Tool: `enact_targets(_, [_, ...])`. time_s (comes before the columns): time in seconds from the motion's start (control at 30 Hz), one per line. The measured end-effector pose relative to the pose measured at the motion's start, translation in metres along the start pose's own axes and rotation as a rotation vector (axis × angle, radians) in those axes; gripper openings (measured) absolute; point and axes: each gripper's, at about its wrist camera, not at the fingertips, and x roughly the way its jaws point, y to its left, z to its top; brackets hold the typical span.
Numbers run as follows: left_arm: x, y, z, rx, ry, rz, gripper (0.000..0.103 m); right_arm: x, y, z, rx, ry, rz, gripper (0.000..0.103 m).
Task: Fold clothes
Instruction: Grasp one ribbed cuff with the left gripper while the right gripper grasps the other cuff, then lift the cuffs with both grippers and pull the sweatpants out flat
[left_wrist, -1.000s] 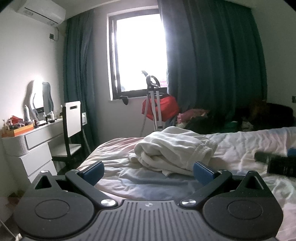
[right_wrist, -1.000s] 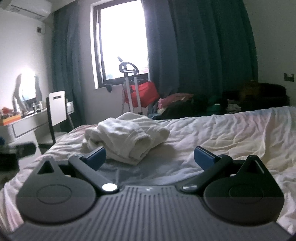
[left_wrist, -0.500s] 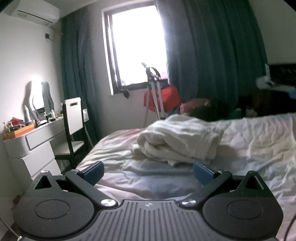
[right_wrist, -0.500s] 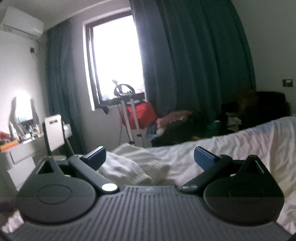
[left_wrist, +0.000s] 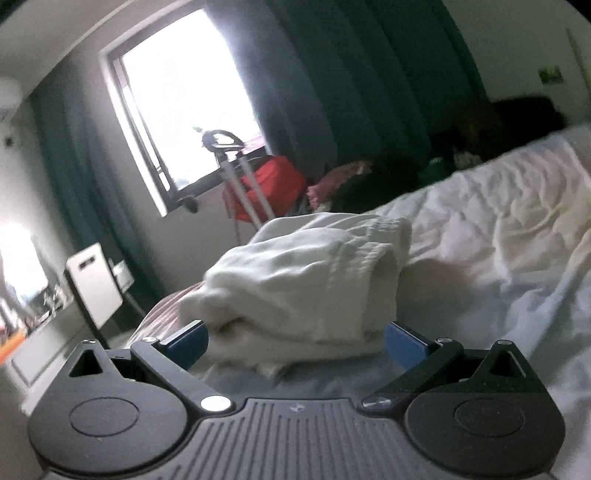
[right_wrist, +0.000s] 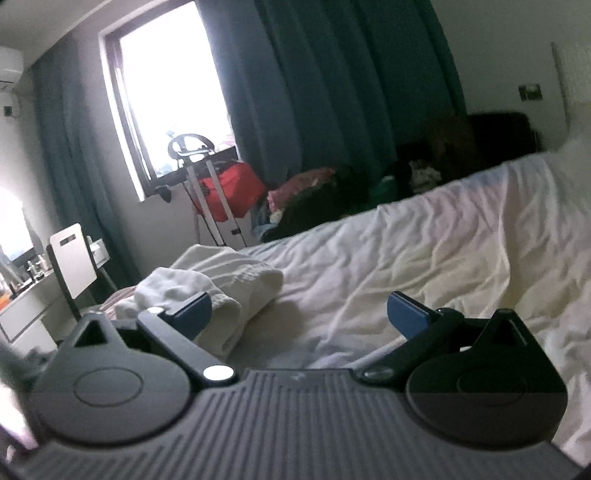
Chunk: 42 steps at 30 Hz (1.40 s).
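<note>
A folded white garment (left_wrist: 306, 280) lies in a bundle on the bed's white sheet (left_wrist: 498, 236). My left gripper (left_wrist: 295, 341) is open, its blue pads level with the bundle's near edge, one on each side; I cannot tell if they touch it. In the right wrist view the same garment (right_wrist: 221, 284) lies at the left. My right gripper (right_wrist: 299, 315) is open and empty over the sheet (right_wrist: 424, 258), its left pad in front of the bundle's right end.
A window (right_wrist: 166, 92) with dark teal curtains (right_wrist: 332, 74) is behind the bed. A red bag on a metal stand (right_wrist: 225, 192), a white chair (right_wrist: 74, 266) and a dressing table (right_wrist: 22, 314) stand at the left. Dark clothes (right_wrist: 332, 199) are piled past the bed.
Both grippers have tilted and moved. The left one has come much closer to the white bundle, which now fills its jaw span. The right view shows more of the bed.
</note>
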Motion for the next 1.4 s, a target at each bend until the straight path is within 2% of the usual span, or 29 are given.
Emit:
enact_targets(0.1, [0.039, -0.018, 0.009, 0.033, 0.005, 0.024, 0.103, 0.009, -0.004, -0.001, 0.026, 0.025, 0.007, 0.103])
enact_targets(0.3, [0.105, -0.033, 0.023, 0.075, -0.005, 0.101, 0.102, 0.028, -0.015, 0.001, 0.052, 0.015, 0.004, 0.103])
enact_targets(0.4, [0.125, -0.039, 0.032, 0.076, -0.017, 0.150, 0.093, 0.043, -0.022, 0.000, 0.074, 0.037, -0.004, 0.103])
enact_targets(0.47, [0.132, -0.036, 0.039, 0.043, -0.021, 0.165, 0.072, 0.052, -0.024, -0.002, 0.072, 0.044, -0.015, 0.103])
enact_targets(0.5, [0.128, -0.031, 0.042, 0.016, -0.033, 0.161, 0.066, 0.056, -0.025, -0.003, 0.068, 0.046, -0.022, 0.103])
enact_targets(0.57, [0.122, -0.021, 0.050, -0.040, -0.057, 0.153, 0.040, 0.062, -0.027, -0.005, 0.065, 0.051, -0.033, 0.103])
enact_targets(0.6, [0.118, -0.016, 0.054, -0.065, -0.069, 0.149, 0.034, 0.065, -0.028, -0.006, 0.065, 0.054, -0.038, 0.103])
enact_targets(0.63, [0.111, -0.009, 0.057, -0.082, -0.082, 0.147, 0.024, 0.068, -0.028, -0.007, 0.066, 0.057, -0.040, 0.103])
enact_targets(0.67, [0.104, -0.001, 0.060, -0.098, -0.093, 0.145, 0.021, 0.070, -0.028, -0.008, 0.068, 0.060, -0.036, 0.103])
enact_targets(0.83, [0.057, 0.045, 0.067, -0.147, -0.122, 0.143, 0.018, 0.069, -0.016, -0.014, 0.014, 0.042, -0.017, 0.103])
enact_targets(1.03, [-0.022, 0.111, 0.069, -0.238, -0.156, 0.151, 0.016, 0.052, -0.001, -0.015, -0.059, -0.015, -0.003, 0.103])
enact_targets(1.13, [-0.068, 0.139, 0.059, -0.272, -0.183, 0.137, 0.016, 0.036, 0.009, -0.013, -0.121, -0.052, 0.007, 0.103])
enact_targets(1.23, [-0.108, 0.164, 0.045, -0.285, -0.202, 0.124, 0.015, 0.015, 0.017, -0.013, -0.138, -0.059, 0.054, 0.103])
enact_targets(1.3, [-0.125, 0.179, 0.031, -0.303, -0.199, 0.113, 0.015, 0.002, 0.023, -0.016, -0.144, -0.047, 0.095, 0.103])
enact_targets(1.4, [-0.122, 0.193, 0.011, -0.347, -0.176, 0.122, 0.014, -0.011, 0.032, -0.026, -0.142, 0.025, 0.167, 0.103])
